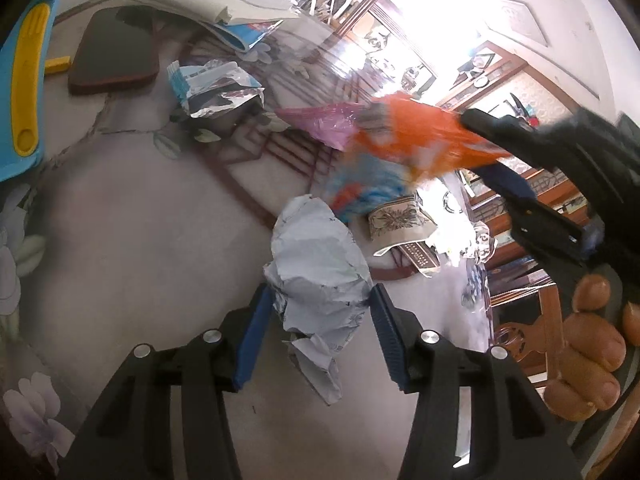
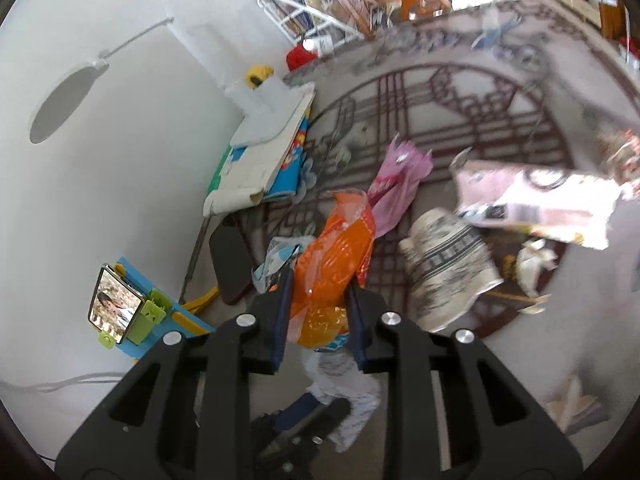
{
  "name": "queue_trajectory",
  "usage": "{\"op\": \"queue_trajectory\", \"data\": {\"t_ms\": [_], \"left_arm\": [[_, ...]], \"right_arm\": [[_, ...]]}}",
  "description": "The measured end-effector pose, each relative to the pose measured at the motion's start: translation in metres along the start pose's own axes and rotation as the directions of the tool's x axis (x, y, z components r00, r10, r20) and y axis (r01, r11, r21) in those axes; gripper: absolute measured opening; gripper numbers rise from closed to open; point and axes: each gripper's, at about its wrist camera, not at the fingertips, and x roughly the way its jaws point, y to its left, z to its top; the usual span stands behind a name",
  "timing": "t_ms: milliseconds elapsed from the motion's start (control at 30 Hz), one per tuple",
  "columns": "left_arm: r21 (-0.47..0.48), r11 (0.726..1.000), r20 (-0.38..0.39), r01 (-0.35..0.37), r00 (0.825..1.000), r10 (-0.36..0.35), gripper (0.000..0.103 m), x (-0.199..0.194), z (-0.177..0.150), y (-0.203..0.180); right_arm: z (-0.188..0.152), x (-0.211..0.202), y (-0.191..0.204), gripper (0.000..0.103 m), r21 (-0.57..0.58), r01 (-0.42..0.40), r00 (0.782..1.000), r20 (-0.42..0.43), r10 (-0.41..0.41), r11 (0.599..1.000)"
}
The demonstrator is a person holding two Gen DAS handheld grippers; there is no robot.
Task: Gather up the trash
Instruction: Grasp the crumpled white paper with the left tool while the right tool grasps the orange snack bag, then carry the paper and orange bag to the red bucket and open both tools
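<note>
My right claw (image 2: 318, 312) grips the orange wrapper (image 2: 336, 256); my left claw (image 1: 320, 320) clamps crumpled paper (image 1: 316, 264). A pink bag (image 2: 396, 184) lies at one o'clock, a patterned cup (image 2: 444, 264) at three on the table (image 2: 540, 340).

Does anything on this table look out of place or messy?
Yes. Torn silver foil packaging and a pink plastic bag lie loose on the patterned tablecloth, crumpled among books.
</note>
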Motion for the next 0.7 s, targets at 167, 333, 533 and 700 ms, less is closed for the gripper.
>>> {"op": "queue_trajectory", "data": {"t_ms": [167, 333, 533, 700], "left_arm": [[0.022, 1.000, 0.004, -0.009, 1.000, 0.009, 0.047, -0.001, -0.001, -0.003], [0.059, 0.998, 0.021, -0.019, 1.000, 0.018, 0.044, -0.001, -0.003, -0.009], [0.133, 0.990, 0.045, -0.045, 0.998, 0.039, 0.043, 0.000, -0.005, -0.022], [0.168, 0.982, 0.084, -0.089, 0.994, 0.076, 0.043, -0.004, -0.005, -0.027]], "right_arm": [[0.001, -0.043, -0.020, 0.025, -0.006, 0.021, 0.997, 0.072, -0.021, 1.000], [-0.010, -0.081, -0.046, 0.025, -0.027, 0.074, 0.990, 0.120, -0.070, 0.997], [-0.029, -0.122, -0.071, 0.025, -0.159, 0.234, 0.960, 0.195, -0.202, 0.959], [-0.059, -0.137, -0.099, 0.025, -0.224, 0.335, 0.922, 0.280, -0.268, 0.915]]}}
